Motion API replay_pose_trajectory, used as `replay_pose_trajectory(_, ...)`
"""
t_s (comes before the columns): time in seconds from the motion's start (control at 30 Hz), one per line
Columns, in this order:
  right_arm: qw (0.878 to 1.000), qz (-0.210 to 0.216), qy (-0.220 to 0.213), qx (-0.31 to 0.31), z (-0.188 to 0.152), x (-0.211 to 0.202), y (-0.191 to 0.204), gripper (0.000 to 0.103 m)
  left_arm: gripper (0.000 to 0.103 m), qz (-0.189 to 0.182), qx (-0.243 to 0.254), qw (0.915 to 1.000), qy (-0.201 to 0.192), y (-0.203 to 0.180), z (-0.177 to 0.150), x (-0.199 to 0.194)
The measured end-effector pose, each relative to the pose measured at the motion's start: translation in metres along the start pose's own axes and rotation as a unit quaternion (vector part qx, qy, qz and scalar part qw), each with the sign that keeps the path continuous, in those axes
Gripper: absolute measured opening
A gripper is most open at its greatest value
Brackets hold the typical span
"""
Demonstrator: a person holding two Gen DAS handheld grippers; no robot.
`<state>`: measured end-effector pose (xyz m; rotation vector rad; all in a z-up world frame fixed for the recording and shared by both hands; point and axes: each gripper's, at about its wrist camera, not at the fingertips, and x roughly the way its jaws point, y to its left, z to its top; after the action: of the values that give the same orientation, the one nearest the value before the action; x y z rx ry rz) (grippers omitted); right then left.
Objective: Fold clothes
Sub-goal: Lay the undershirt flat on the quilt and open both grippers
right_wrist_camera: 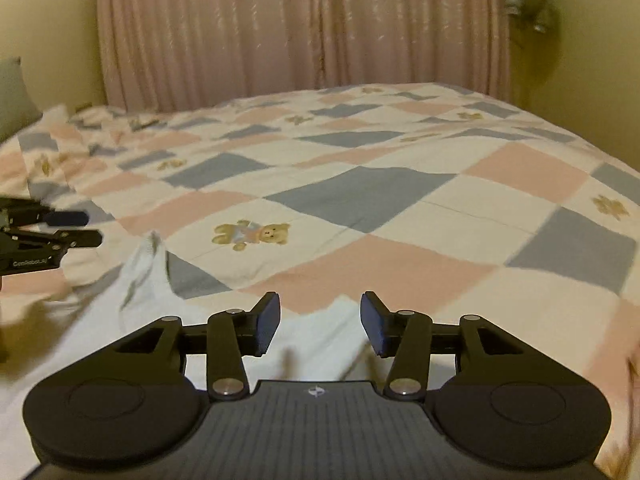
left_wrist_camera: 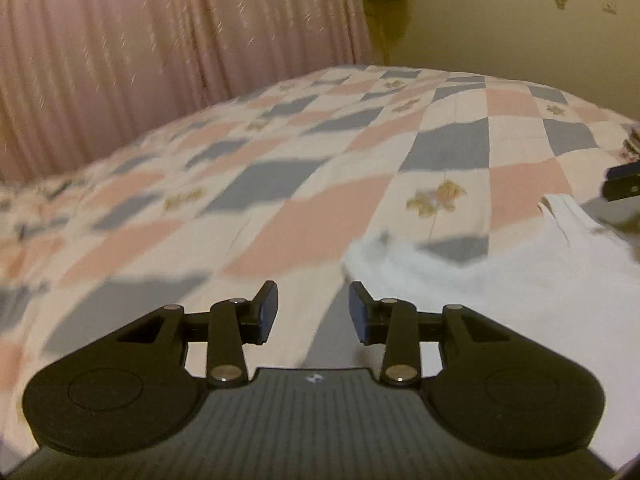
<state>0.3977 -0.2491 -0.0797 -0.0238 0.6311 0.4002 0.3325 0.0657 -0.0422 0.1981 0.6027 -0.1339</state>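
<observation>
Checkered bedspread (right_wrist_camera: 360, 196), white garment (right_wrist_camera: 140, 320), "GenRobot" (perhaps) left tongs (right_wrist_camera: 86, 228)

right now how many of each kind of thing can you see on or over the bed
white garment: 1
grippers: 2, the left gripper and the right gripper, both open and empty
checked bedspread: 1
total: 4

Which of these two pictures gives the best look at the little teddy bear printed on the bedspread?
The right wrist view: the teddy bear is sharp there, face and blue outfit visible, just beyond the white garment. The left wrist view shows it only as a blurred tan shape.
</observation>
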Motion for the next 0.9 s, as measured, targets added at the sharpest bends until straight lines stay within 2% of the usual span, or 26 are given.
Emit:
replay_pose_trajectory(0.13,0.999,0.005,-0.008,0.038,-0.028,-0.048,-0.001,0.05,0.034,-0.044,-0.034,0.9976,0.042,0.009,-0.037,-0.029)
replay_pose_trajectory(0.27,0.996,0.017,-0.001,0.087,-0.069,-0.086,0.001,0.05,0.033,-0.095,-0.073,0.9902,0.071,0.01,-0.065,-0.039)
replay_pose_trajectory(0.43,0.991,0.035,0.02,0.126,-0.096,-0.091,0.006,0.049,0.03,-0.131,-0.147,0.9777,0.073,0.018,-0.073,-0.031)
replay_pose_trajectory(0.47,0.99,0.041,0.021,0.13,-0.097,-0.089,0.007,0.049,0.027,-0.134,-0.148,0.9772,0.073,0.017,-0.072,-0.029)
replay_pose_trajectory(0.53,0.989,0.051,0.02,0.14,-0.097,-0.084,0.007,0.049,0.009,-0.142,-0.142,0.9769,0.073,0.014,-0.071,-0.028)
replay_pose_trajectory(0.57,0.987,0.056,0.019,0.149,-0.096,-0.08,0.006,0.047,0.005,-0.146,-0.143,0.9762,0.073,0.014,-0.072,-0.027)
replay_pose_trajectory(0.63,0.984,0.065,0.018,0.166,-0.095,-0.073,0.003,0.033,0.001,-0.14,-0.143,0.9777,0.066,0.014,-0.071,-0.03)
replay_pose_trajectory(0.67,0.982,0.07,0.018,0.176,-0.094,-0.07,0.002,0.015,0.0,-0.133,-0.142,0.9791,0.059,0.016,-0.07,-0.034)
replay_pose_trajectory(0.7,0.981,0.072,0.016,0.179,-0.093,-0.071,0.0,0.008,0.0,-0.117,-0.139,0.9821,0.049,0.018,-0.07,-0.038)
replay_pose_trajectory(0.77,0.981,0.072,0.011,0.181,-0.091,-0.074,-0.001,0.003,0.0,-0.099,-0.139,0.9844,0.042,0.026,-0.07,-0.041)
replay_pose_trajectory(0.9,0.985,0.026,-0.016,0.172,-0.086,-0.089,-0.004,0.0,0.0,-0.09,-0.143,0.9842,0.053,0.034,-0.074,-0.037)
